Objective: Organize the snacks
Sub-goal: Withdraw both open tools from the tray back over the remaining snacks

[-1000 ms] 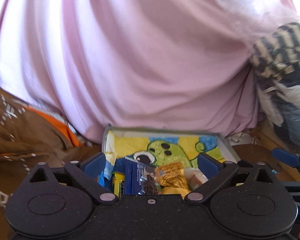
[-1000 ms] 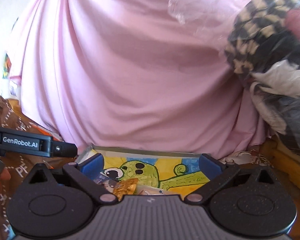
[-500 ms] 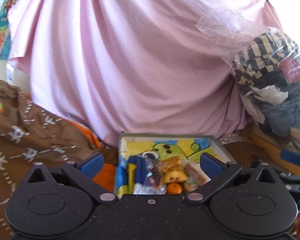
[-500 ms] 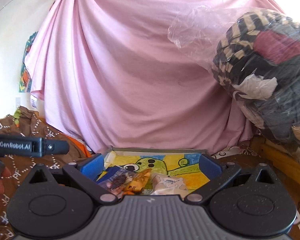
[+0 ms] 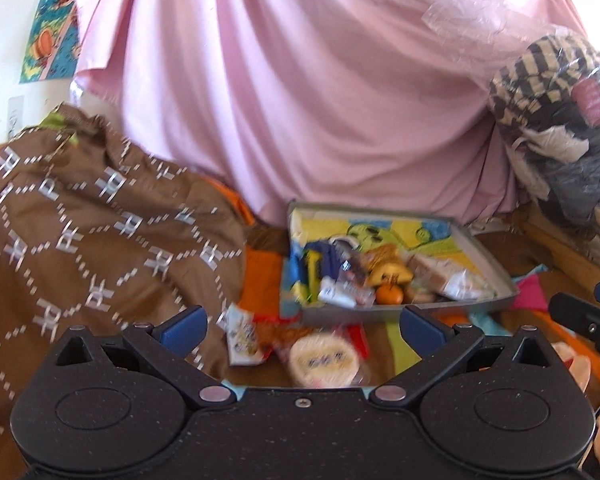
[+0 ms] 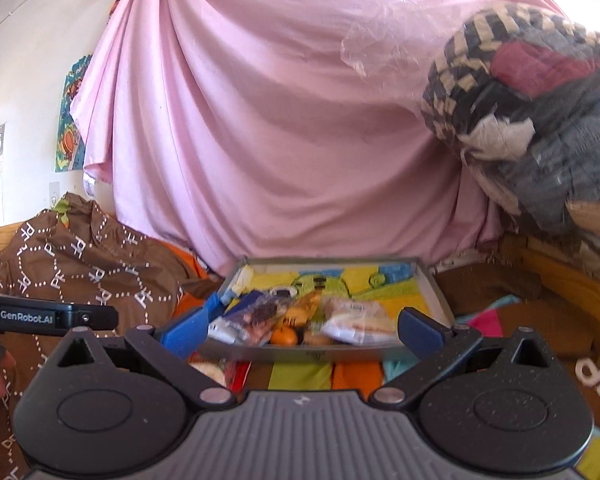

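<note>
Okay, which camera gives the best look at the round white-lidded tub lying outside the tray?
The left wrist view: the round tub lies whole, though blurred, before the tray. The right wrist view shows only a sliver.

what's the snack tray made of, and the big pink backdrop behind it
The tray looks like thin metal, perhaps tin: grey matte walls with crisp folded corners and a glossy printed cartoon on its floor; painted card can't be ruled out. The pink backdrop is woven cloth, matte and soft, hanging in long folds from gathered top corners, probably a cotton-type bedsheet.
</note>
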Demonstrator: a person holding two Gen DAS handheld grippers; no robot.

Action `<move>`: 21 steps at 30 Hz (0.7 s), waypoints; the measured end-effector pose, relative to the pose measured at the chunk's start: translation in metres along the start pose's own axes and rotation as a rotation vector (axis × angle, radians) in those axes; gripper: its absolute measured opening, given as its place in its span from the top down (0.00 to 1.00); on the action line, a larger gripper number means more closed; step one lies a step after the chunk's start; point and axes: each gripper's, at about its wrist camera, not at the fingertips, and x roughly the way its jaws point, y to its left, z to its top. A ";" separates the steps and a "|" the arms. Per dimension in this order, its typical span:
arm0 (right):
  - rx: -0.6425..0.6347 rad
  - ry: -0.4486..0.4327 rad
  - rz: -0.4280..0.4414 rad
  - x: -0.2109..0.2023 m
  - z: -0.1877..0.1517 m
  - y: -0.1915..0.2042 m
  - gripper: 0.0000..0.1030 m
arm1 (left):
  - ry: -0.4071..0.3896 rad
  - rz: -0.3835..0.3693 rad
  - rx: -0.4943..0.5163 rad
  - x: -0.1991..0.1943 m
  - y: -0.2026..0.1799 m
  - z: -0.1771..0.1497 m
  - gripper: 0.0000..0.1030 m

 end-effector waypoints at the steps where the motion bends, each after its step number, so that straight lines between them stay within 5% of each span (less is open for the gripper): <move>1: 0.003 0.011 -0.001 0.000 -0.004 0.001 0.00 | 0.003 0.010 0.000 -0.002 0.003 -0.005 0.01; 12: 0.052 0.224 0.006 0.001 -0.059 0.013 0.00 | 0.101 0.044 0.023 -0.001 0.023 -0.053 0.01; 21: 0.053 0.310 0.030 0.010 -0.075 0.024 0.00 | 0.167 0.075 0.032 0.003 0.030 -0.070 0.01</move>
